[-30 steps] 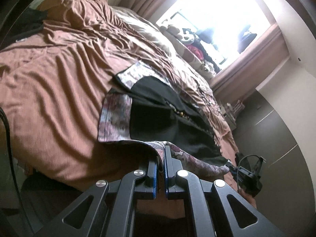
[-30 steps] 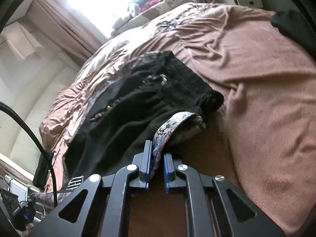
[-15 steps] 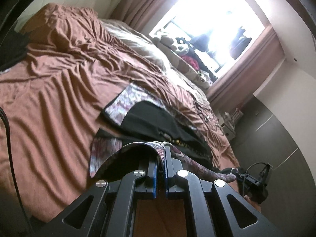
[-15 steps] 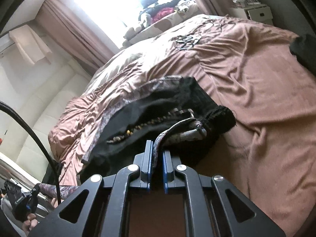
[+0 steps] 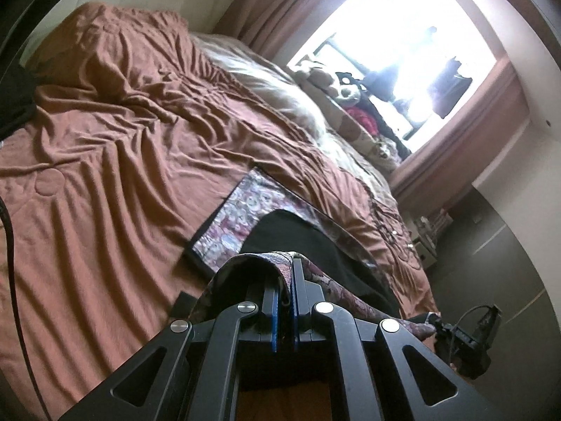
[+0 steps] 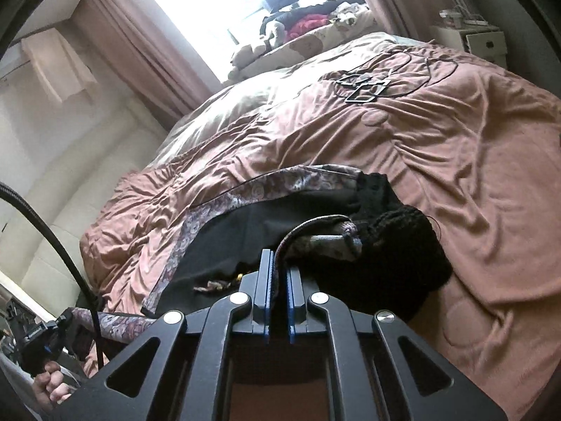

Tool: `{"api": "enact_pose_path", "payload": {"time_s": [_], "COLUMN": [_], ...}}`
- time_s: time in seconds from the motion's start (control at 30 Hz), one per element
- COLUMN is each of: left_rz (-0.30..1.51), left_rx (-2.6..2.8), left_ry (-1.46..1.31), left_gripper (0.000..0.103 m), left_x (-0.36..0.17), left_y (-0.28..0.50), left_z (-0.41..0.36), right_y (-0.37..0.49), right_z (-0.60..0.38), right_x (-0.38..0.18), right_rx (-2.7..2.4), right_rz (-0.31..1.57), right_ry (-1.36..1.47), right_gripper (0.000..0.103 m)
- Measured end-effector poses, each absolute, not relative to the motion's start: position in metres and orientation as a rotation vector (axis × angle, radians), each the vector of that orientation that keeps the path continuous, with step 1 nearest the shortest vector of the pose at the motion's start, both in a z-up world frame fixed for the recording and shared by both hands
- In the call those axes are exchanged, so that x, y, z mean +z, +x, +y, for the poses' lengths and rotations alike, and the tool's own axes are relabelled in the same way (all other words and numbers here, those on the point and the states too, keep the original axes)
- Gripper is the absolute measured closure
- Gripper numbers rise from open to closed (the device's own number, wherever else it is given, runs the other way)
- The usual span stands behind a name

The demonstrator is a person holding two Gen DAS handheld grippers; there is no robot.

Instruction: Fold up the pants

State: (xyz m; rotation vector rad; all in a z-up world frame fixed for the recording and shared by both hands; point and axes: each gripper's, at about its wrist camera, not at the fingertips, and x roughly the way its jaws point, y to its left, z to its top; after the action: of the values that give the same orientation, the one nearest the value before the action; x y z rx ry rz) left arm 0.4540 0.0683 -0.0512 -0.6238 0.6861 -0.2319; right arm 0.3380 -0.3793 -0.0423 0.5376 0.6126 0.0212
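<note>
My left hand-held gripper pinches the pants hem. My right hand-held gripper clamps what looks like the waistband above the bed.

My left gripper and right gripper look alike: matte black triangular-cutout linkage arms, round silver screws at the pivots, blue-edged finger pads, and a thick black cable curving alongside the right one.

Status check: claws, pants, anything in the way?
Both claws, left and right, shut on the pants edge, lifted. Rest of pants flat on bed. Nothing blocking the fold.
</note>
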Motion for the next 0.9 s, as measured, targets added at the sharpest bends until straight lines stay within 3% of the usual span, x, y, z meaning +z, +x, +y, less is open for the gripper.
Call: {"api": "enact_pose_path", "payload": {"time_s": [0.77,0.9], "left_rz": [0.875,0.979], "left_rx": [-0.101,-0.074], "left_ry": [-0.597,-0.544], "left_gripper": [0.097,0.095], "left_x": [-0.118,-0.133], "left_y": [0.622,0.658], "left_z": [0.087,0.083], "right_y": [0.505,0.522], "right_z": [-0.351,-0.350], "right_x": [-0.077,-0.084], "right_rx": [-0.043,-0.078], "right_rz": [0.759,0.802], "right_ry": [0.421,0.414], "right_gripper": [0.100,0.096]}}
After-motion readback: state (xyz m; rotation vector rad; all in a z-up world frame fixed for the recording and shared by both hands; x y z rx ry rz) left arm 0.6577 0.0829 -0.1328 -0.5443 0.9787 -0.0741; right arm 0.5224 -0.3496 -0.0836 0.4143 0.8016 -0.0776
